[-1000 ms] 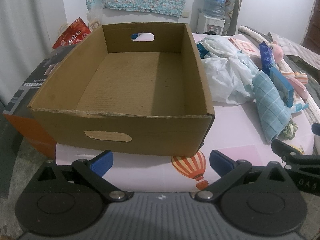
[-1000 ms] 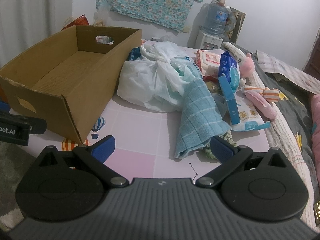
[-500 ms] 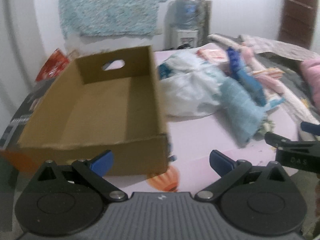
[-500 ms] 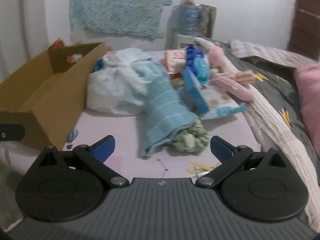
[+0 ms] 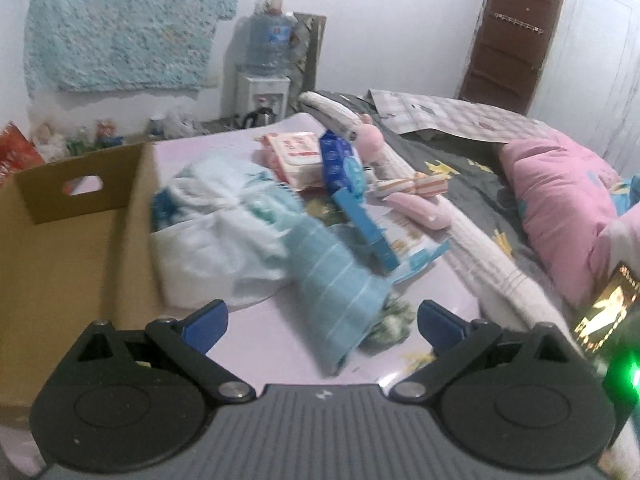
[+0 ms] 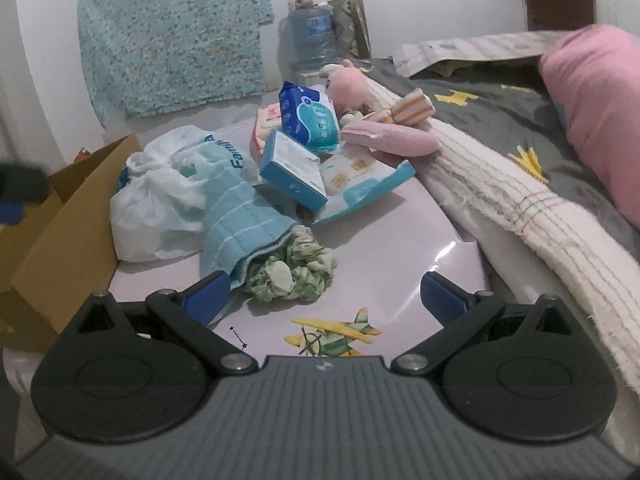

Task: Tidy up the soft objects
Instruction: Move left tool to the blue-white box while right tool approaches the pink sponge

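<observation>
- Hovering over the pink mat (image 6: pixel 384 248), both sets of tongs are seen wide open with nothing held: the right tongs (image 6: pixel 324 294) and the left tongs (image 5: pixel 322 322).
- The blue checked towel (image 6: pixel 236 216) is found at about 11 o'clock from the right tongs, draped over a green-and-white scrunched fabric bundle (image 6: pixel 292 272), which sits just ahead at 12, nearly between the blue pads.
- The towel's long axis is judged to run from 7 o'clock near the tongs up toward 1 o'clock, where it leans on the white plastic bag (image 6: pixel 156 200).
- From the left wrist view the same towel (image 5: pixel 332 284) is seen dead ahead at 12, though that frame is blurry, so fine detail can't be told.
- The cardboard box (image 5: pixel 72 248) is empty as far as can be seen, and lies at 9 to 10 o'clock of the left tongs.
- Both tongs look close to the towel; the right is probably nearer its loose end, so that end would likely be grabbed first and swung over toward the box.
- The pink plush (image 6: pixel 352 88) and tissue packs (image 6: pixel 308 116) are left farther back at 12.
</observation>
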Motion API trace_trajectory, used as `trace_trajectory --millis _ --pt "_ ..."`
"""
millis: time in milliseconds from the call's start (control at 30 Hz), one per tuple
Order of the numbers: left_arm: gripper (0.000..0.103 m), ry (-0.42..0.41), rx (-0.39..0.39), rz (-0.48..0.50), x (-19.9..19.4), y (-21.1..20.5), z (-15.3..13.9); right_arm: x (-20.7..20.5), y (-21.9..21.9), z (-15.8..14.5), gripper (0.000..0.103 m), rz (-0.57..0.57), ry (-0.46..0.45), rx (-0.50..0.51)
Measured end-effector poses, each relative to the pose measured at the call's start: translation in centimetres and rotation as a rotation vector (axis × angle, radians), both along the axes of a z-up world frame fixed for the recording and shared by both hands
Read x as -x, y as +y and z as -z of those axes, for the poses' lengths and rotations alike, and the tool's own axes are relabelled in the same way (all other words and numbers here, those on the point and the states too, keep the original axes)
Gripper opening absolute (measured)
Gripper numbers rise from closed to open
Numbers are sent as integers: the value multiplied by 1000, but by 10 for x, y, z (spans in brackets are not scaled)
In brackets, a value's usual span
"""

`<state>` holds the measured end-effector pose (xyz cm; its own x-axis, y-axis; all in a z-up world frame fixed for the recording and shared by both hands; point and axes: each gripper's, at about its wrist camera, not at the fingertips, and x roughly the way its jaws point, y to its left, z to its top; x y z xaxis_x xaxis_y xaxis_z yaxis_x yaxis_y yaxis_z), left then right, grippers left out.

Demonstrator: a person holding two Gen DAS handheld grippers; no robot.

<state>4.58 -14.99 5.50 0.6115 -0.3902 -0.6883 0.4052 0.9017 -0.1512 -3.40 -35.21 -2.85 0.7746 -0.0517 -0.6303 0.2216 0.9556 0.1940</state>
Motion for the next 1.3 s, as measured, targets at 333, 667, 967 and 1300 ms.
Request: trace_trajectory --millis 333,667,967,1300 --pt "79 139 2 13 -60 -69 33 -10 -21 14 102 -11 -32 -56" --pt "76 154 49 48 -103 -108 29 -31 -41 28 101 -7 -50 -105" --pt "64 201 -15 57 -158 -147 49 -48 -93 18 96 119 -153 -180" --pt "47 232 -50 41 -181 -154 64 -117 -185 48 78 237 -207 -758"
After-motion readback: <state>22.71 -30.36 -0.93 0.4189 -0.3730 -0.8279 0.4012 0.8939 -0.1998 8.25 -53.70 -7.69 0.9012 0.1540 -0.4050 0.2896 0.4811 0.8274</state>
